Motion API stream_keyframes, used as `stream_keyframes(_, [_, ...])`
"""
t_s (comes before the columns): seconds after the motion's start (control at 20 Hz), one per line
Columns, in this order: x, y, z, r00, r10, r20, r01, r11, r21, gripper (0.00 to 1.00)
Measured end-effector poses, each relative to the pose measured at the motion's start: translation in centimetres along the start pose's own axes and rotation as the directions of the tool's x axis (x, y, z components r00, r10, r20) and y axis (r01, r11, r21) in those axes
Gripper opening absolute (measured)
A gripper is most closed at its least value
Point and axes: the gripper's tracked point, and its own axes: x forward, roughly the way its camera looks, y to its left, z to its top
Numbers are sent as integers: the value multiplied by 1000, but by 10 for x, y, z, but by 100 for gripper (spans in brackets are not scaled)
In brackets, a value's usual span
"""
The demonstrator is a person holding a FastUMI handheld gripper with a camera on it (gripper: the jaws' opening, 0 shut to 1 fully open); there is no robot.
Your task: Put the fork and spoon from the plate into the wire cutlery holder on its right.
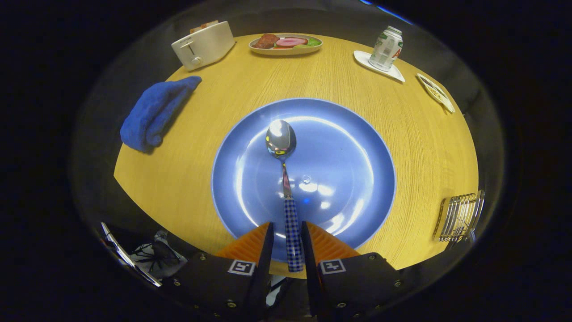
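Note:
A spoon [286, 179] with a shiny bowl and a blue checked handle lies lengthwise on the large blue plate [357, 147], its bowl toward the plate's middle. The handle reaches back over the plate's near rim and sits between my gripper's [287, 235] fingers. It lies against the right finger, and a narrow gap shows between it and the left finger, so the gripper stands slightly open around it. The wire cutlery holder [460, 217] stands on the table to the right of the plate, well off to the right of my fingers; what it holds is too small to tell.
On the round wooden table [178, 179] a folded blue cloth [154, 112] lies left of the plate. Beyond it are a white toaster [203, 44], a dish of food [286, 44], a can on a white coaster [386, 48] and a small dish [435, 91].

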Motion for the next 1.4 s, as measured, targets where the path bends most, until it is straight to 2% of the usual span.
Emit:
stream_keyframes(0.1, [-2, -8, 0, 1000, -3, -23, 2, 1000, -6, 10])
stream_keyframes(0.3, [-10, -18, 0, 998, 15, -64, -20, 997, -81, 10])
stream_keyframes(0.6, [-50, -57, 4, 996, -25, -80, 5, 969, -249, 10])
stream_keyframes(0.85, [-88, -84, -2, 996, -47, -82, 22, 957, -288, 10])
stream_keyframes(1.2, [-152, -163, -25, 982, -154, -108, 111, 939, -325, 9])
stream_keyframes(1.4, [-196, -212, -42, 963, -232, -136, 179, 931, -319, 10])
